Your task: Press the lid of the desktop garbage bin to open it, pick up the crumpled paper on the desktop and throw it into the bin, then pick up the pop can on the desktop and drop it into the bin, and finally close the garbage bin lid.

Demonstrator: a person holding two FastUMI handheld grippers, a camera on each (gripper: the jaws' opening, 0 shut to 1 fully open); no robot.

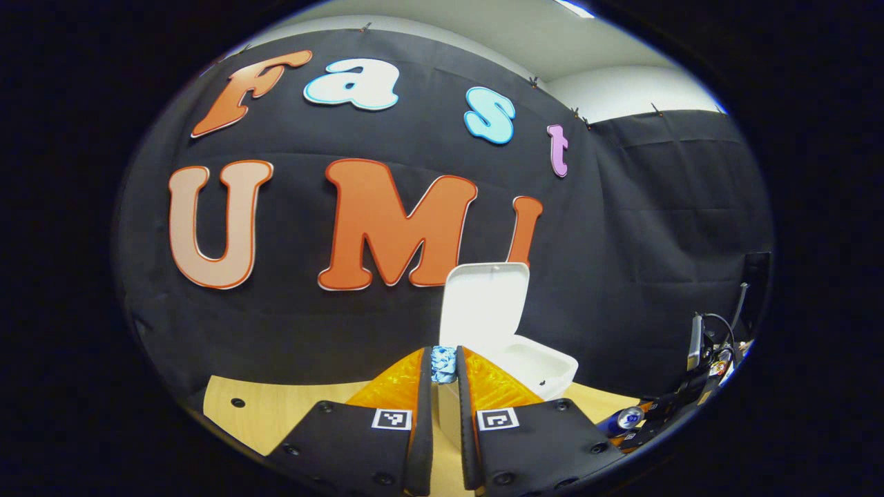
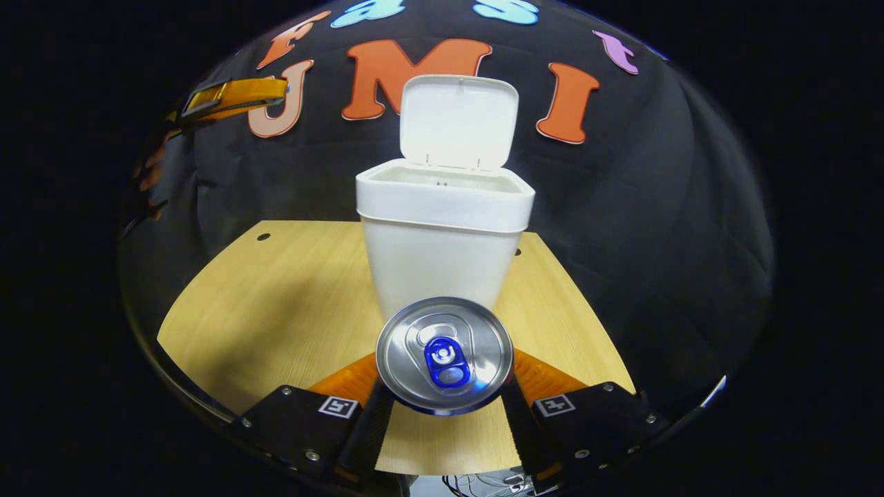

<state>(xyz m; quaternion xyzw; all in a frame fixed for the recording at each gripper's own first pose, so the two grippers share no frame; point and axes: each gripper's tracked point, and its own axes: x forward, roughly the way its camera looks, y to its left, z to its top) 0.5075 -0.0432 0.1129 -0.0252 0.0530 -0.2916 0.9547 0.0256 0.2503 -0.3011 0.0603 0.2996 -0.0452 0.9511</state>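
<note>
Even, fairly bright overhead light; soft shadows fall on the pale wooden tabletop (image 2: 276, 304). Glare streaks the shiny silver pop can top (image 2: 444, 353). Fisheye distortion bends edges strongly; both views stay reasonably sharp.

My left gripper (image 1: 443, 386) has black plates with round screws and a square black-and-white marker on each side. My right gripper (image 2: 445, 397) is built the same: black plates, silvery screws, one square marker on each plate.

No legible txt or nos.; coded square markers (image 2: 337, 406) on gripper bodies, unreadable.
</note>
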